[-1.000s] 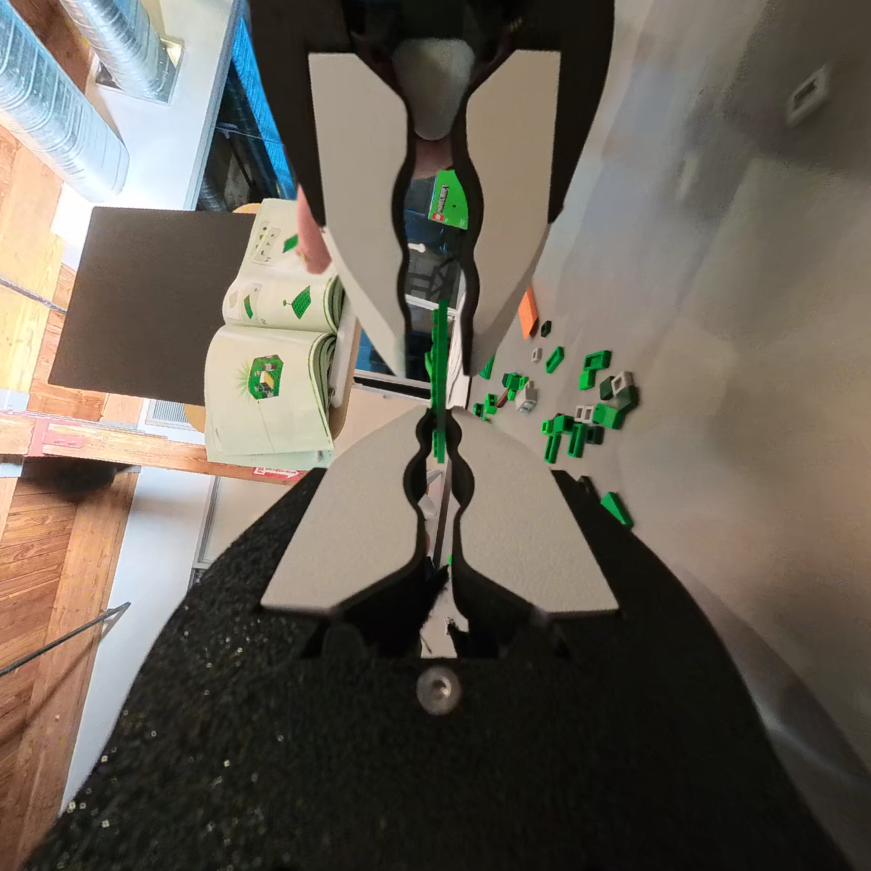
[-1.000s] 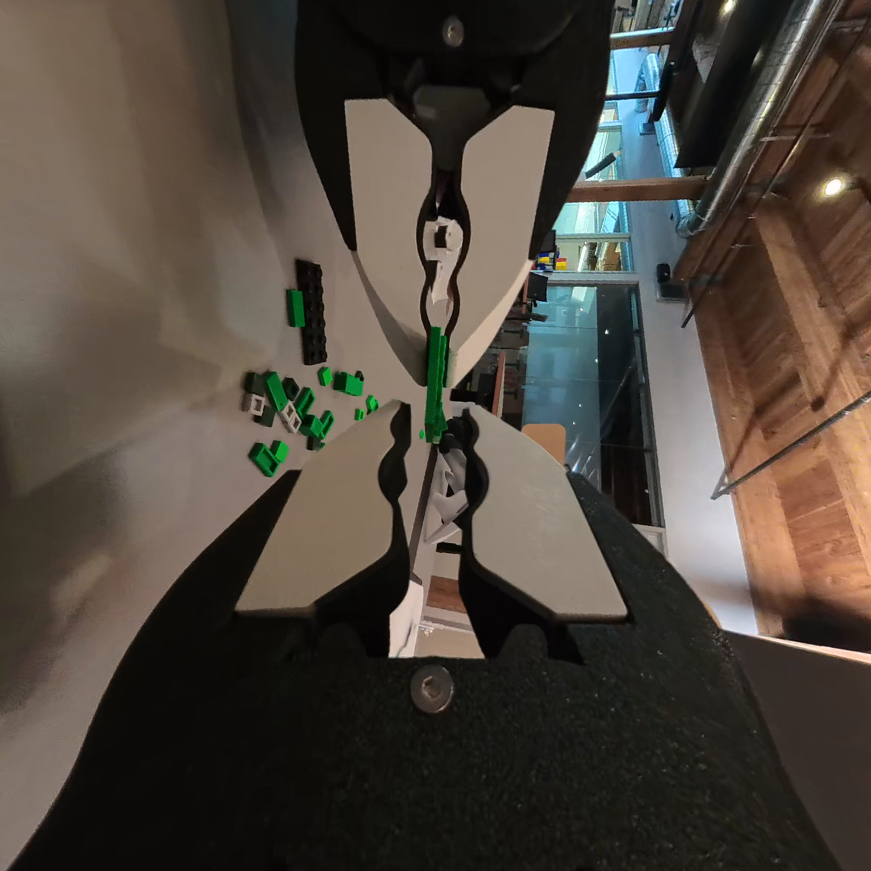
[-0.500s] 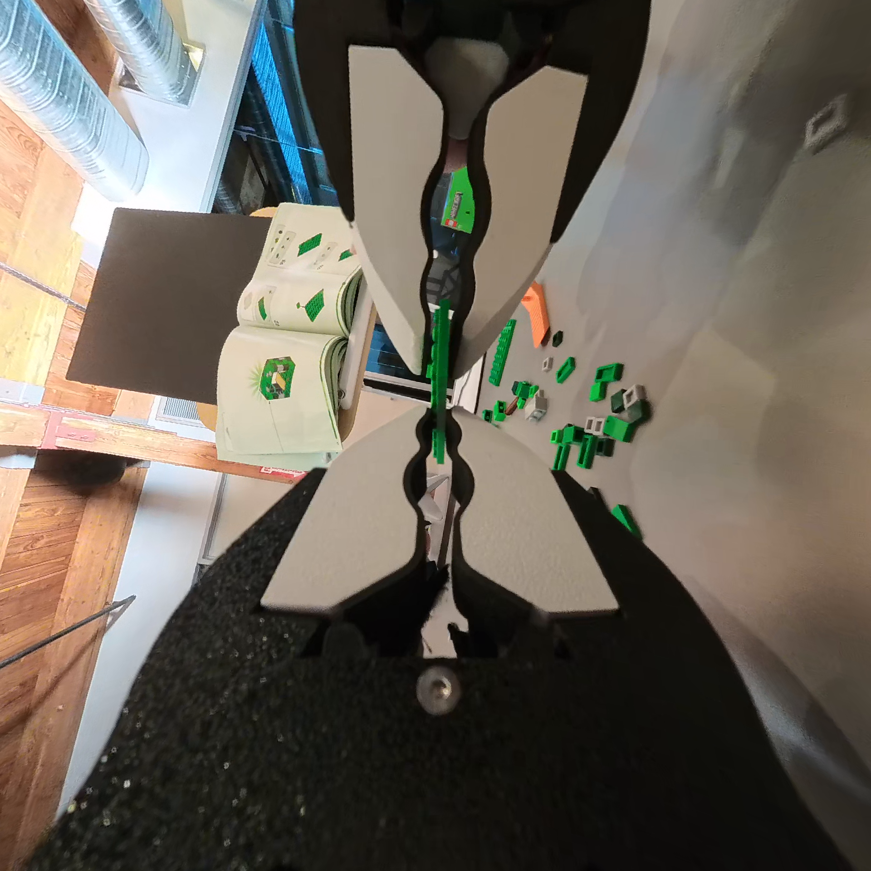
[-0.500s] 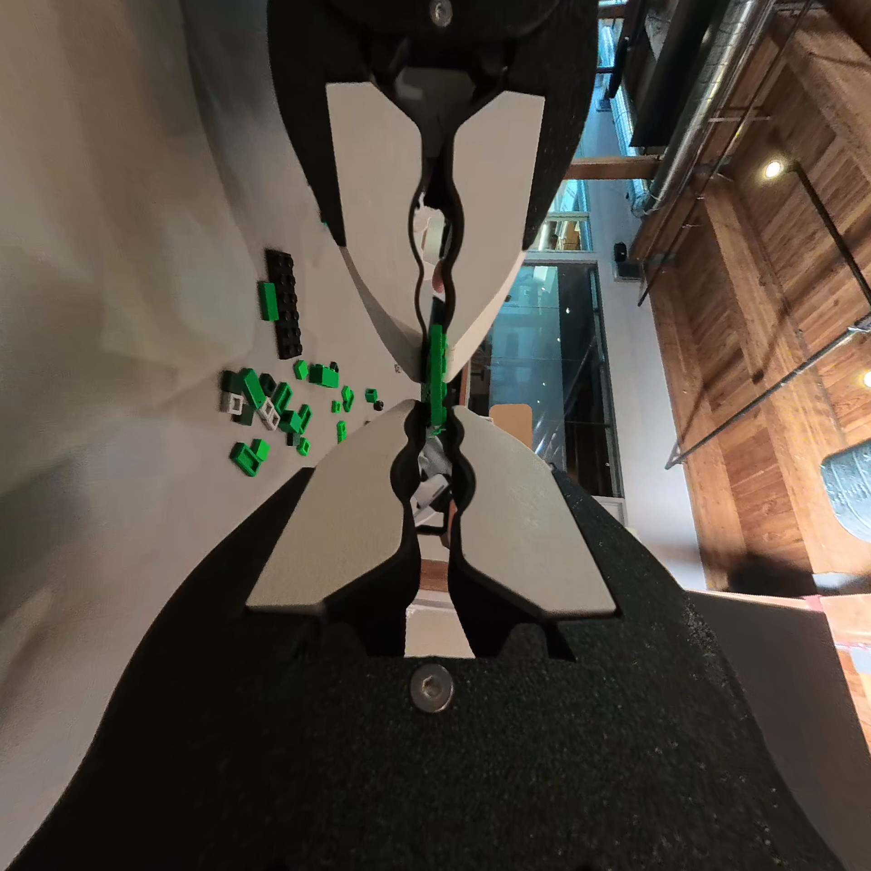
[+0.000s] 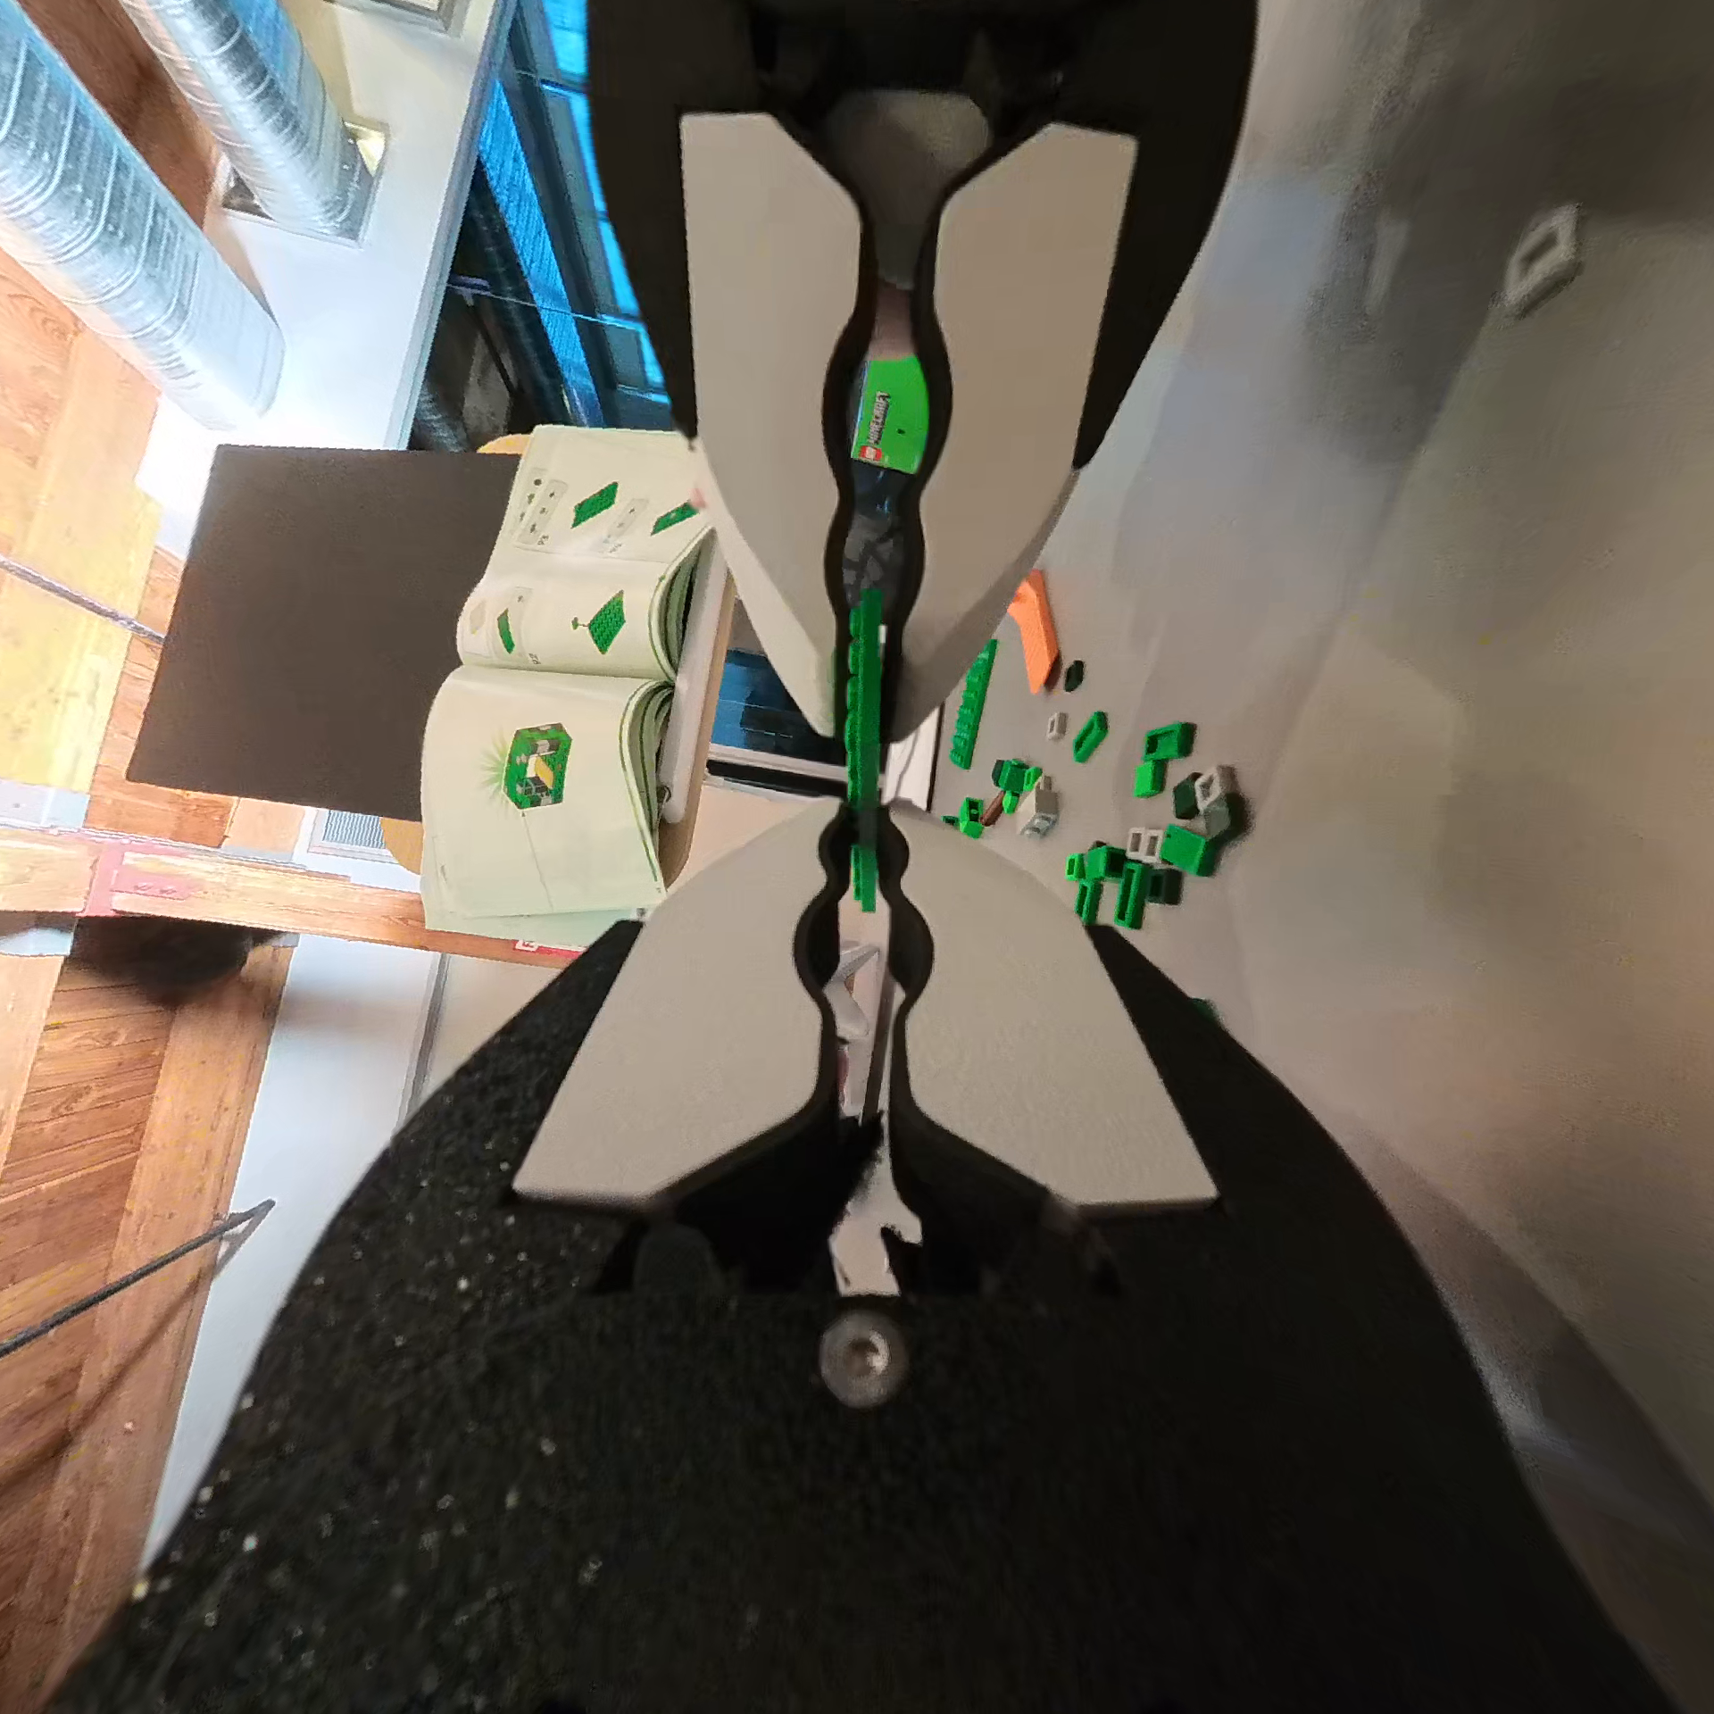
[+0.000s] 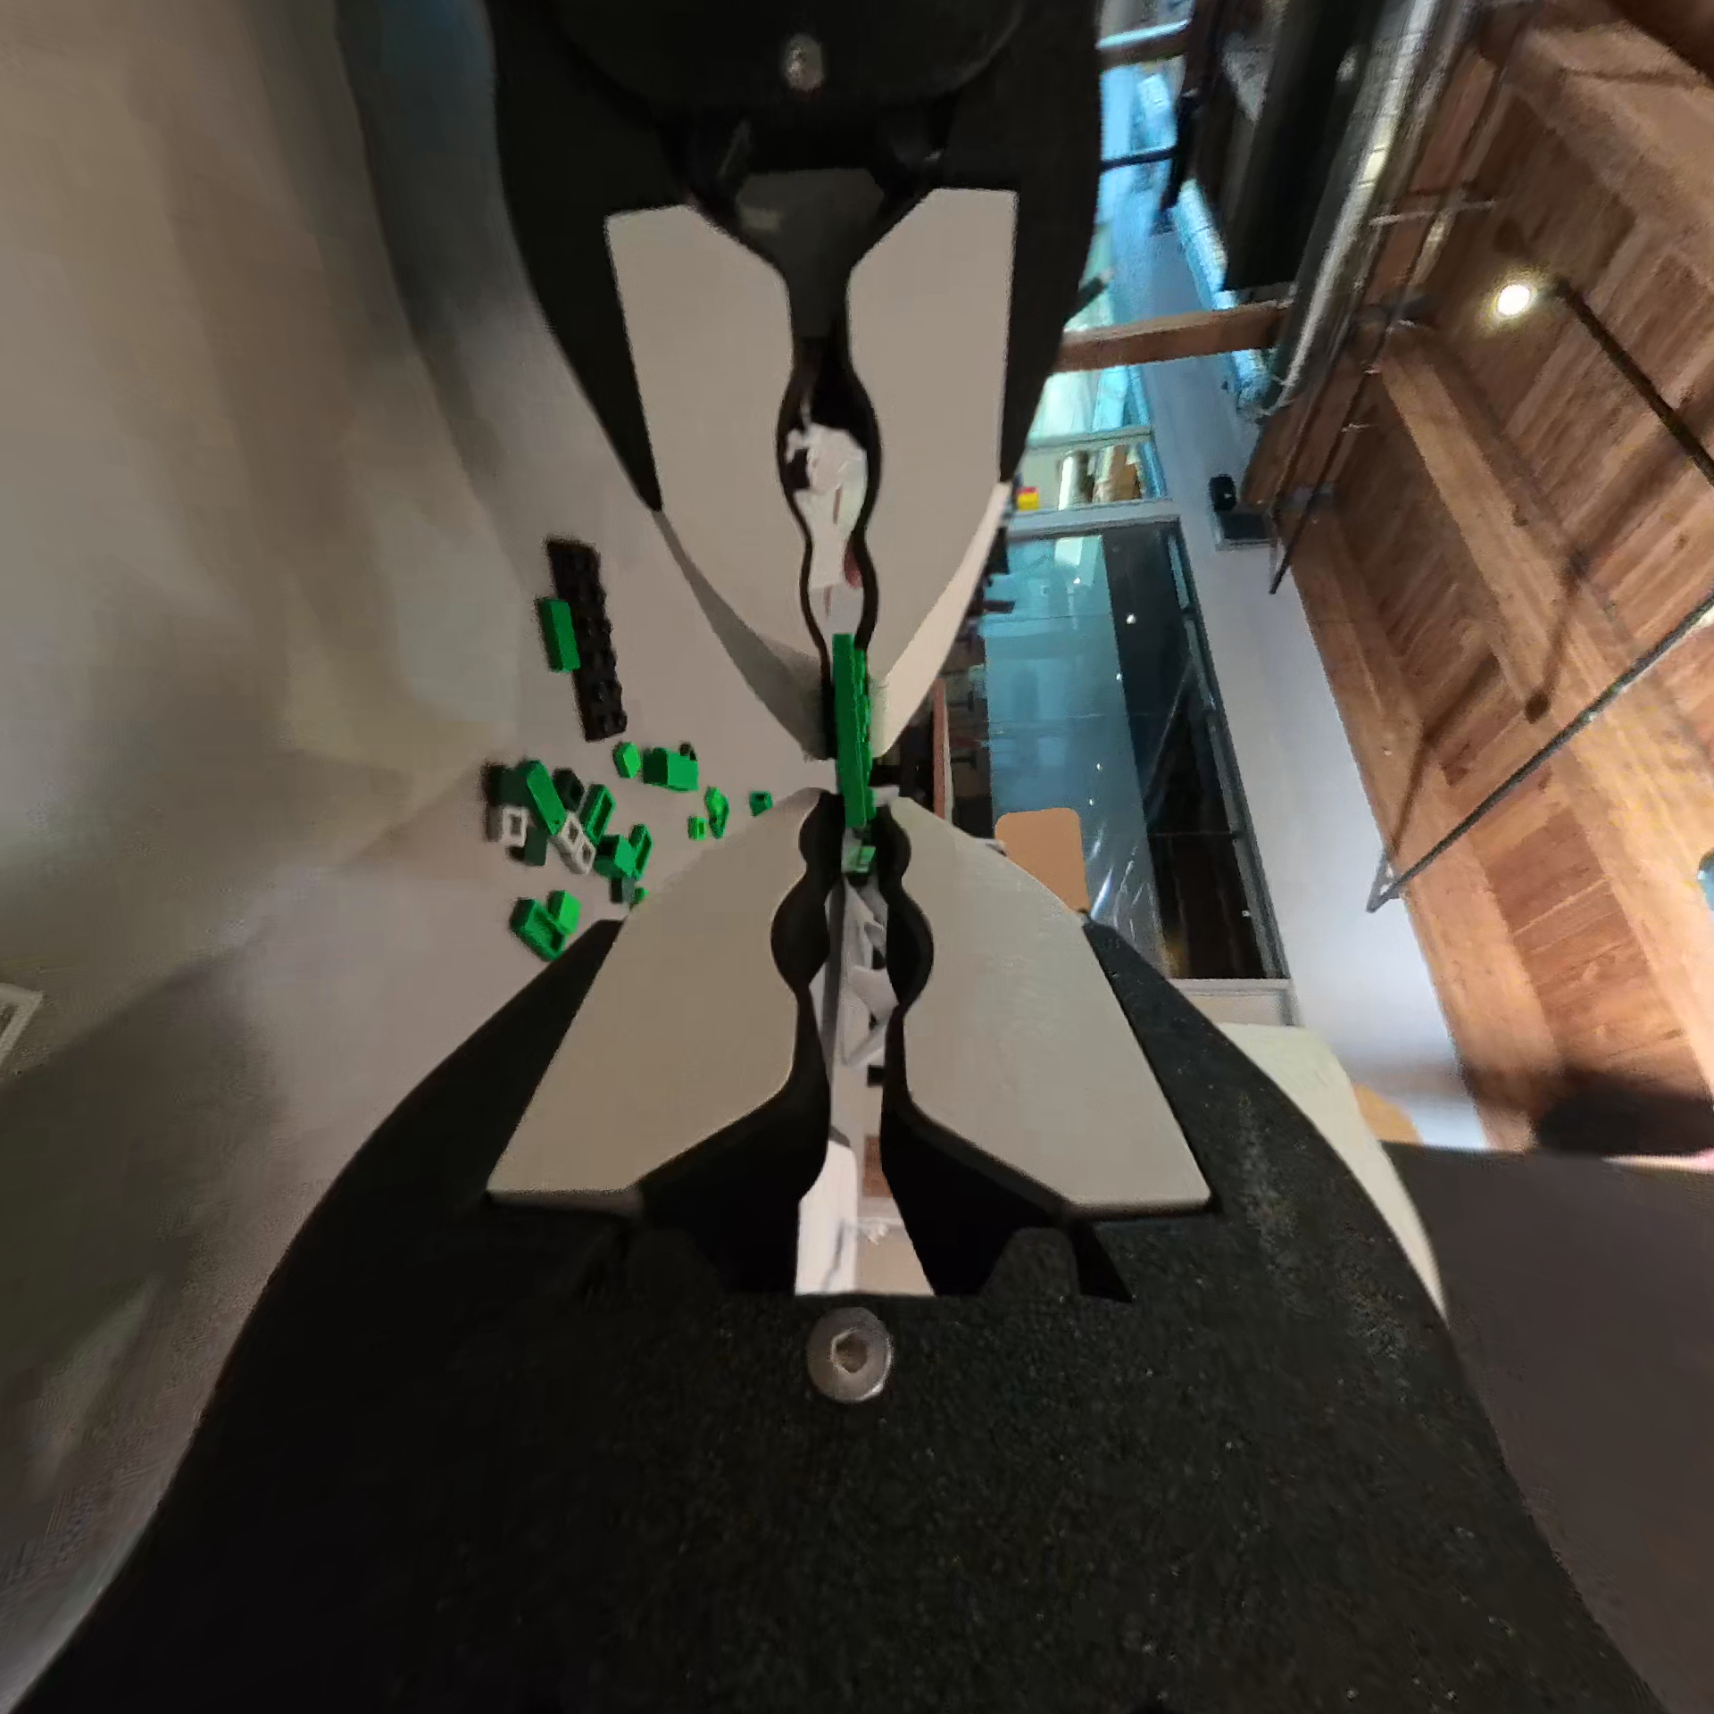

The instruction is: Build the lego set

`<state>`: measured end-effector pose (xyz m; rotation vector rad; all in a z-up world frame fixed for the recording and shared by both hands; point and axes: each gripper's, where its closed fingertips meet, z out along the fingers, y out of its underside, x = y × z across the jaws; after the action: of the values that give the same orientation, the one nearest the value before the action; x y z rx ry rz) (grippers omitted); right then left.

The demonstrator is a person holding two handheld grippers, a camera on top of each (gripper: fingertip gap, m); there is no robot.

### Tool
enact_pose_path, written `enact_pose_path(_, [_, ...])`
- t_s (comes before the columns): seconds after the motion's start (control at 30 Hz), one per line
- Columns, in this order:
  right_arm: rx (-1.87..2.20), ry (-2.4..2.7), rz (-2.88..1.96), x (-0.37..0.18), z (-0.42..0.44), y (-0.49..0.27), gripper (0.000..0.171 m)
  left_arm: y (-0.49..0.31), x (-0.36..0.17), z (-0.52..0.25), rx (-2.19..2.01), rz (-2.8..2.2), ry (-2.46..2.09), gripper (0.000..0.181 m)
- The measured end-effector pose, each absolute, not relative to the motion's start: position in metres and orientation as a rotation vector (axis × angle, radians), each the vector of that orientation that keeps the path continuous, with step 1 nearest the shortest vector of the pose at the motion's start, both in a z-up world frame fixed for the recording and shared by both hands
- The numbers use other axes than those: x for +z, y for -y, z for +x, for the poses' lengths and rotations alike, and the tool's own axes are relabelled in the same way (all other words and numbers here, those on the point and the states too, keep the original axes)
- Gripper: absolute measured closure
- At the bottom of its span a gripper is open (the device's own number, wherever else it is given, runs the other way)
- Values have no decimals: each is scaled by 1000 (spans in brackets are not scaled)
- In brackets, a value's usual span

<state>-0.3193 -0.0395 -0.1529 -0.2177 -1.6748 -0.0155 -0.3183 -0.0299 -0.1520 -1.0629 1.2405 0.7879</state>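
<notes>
**A:** what's lying around the build here? The view is mostly blocked by black grainy gripper bodies and pale grey finger plates

**B:** yeah, a lot is hidden by those. On the grey table, seen tipped sideways, small loose bricks are scattered: bright green, dark green, a few white open-frame ones. An orange piece is lying just beside a long green studded plate. An open instruction booklet is propped up past the table edge, with a dark flat panel behind it. A green box can be glimpsed through the gap between the far fingers

**A:** and from the other side?

**B:** a long black studded plate is seen flat on the table, a green brick touching its edge, with more green and white bits clustered near it

**A:** the task piece?

**B:** a thin green plate assembly, seen edge-on, studs along one side, is held up in the air between both tools. The left gripper is clamped on one end, the right gripper is pinched tight on the other, so the wavy-edged fingertips nearly meet tip to tip. Whether it's one plate or two pressed together can't be told from this angle
</notes>
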Motion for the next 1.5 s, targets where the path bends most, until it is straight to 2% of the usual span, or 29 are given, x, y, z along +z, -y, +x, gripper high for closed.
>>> enact_pose_path(0.03, [35, 1648, -247, -150, -319, 39, 163, 30, -150, -318, 778, -1066, -1225, 177])
enact_pose_path(0.1, [72, 1639, -337, -150, -317, 31, 141, 30, -153, -321, 800, -1070, -1236, 177])
enact_pose_path(0.13, [80, 1617, -359, -148, -316, 27, 138, 29, -155, -322, 812, -1072, -1247, 177])
enact_pose_path(0.43, [246, 1510, -547, -163, -286, 20, 144, 31, -160, -323, 836, -1058, -1255, 177])
enact_pose_path(0.93, [433, 1361, -788, -145, -286, -8, 152, 36, -157, -335, 851, -1071, -1257, 177])
enact_pose_path(1.5, [441, 1381, -787, -147, -286, -8, 157, 37, -157, -336, 824, -1082, -1233, 177])
